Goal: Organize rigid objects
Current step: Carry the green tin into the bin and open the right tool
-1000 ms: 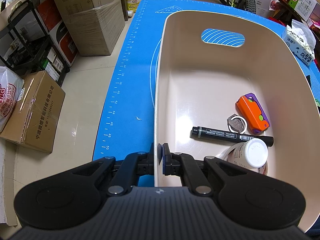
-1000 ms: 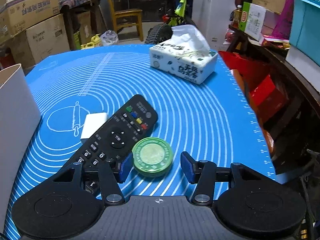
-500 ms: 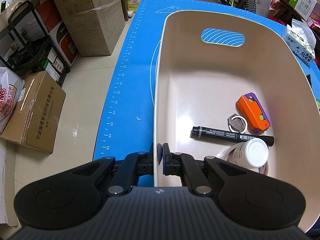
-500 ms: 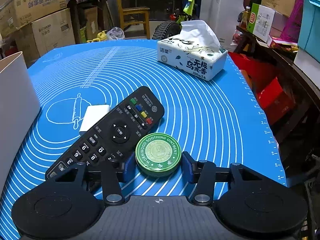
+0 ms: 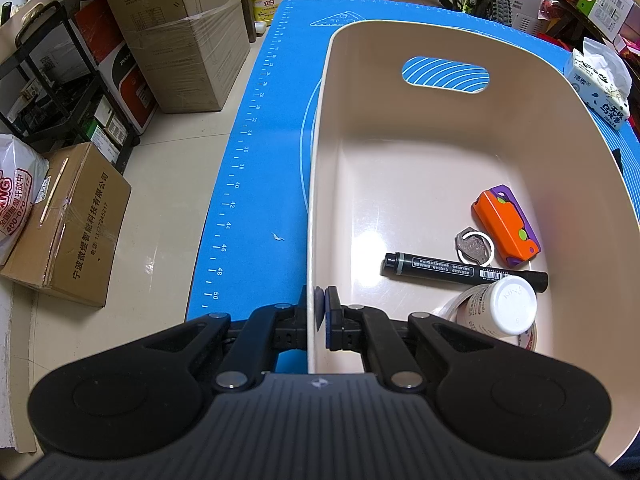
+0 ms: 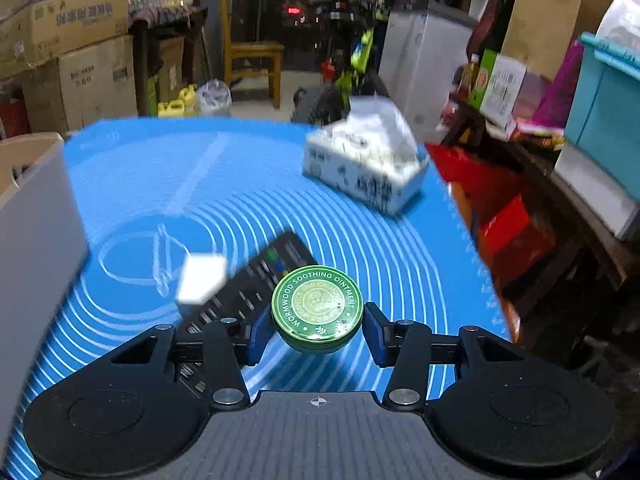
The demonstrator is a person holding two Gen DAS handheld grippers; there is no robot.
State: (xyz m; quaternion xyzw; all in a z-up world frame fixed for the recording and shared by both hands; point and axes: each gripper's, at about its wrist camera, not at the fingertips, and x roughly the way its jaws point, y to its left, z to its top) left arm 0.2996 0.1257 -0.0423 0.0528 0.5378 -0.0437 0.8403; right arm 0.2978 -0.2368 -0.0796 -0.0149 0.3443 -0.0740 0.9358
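Note:
My left gripper (image 5: 318,312) is shut on the near left wall of a beige bin (image 5: 316,184). On the bin's floor lie a black marker (image 5: 460,270), an orange and purple toy (image 5: 506,226), a key on a ring (image 5: 474,245) and a white-capped bottle (image 5: 500,310) on a tape roll. My right gripper (image 6: 316,330) is shut on a round green ointment tin (image 6: 317,306), held clear above the blue mat (image 6: 360,232). Below it lie a black remote (image 6: 256,284) and a small white block (image 6: 200,278). The bin's wall (image 6: 36,208) shows at the left of the right wrist view.
A tissue box (image 6: 366,170) sits at the far right of the mat, also seen as the tissue box (image 5: 600,84) beyond the bin. Cardboard boxes (image 5: 68,224) and a shelf stand on the floor to the left. Shelves and a teal crate (image 6: 604,120) crowd the right side.
My right gripper closed on the green tin and lifted it off the mat; the view tilted up and blurred. The left gripper and the bin have not moved.

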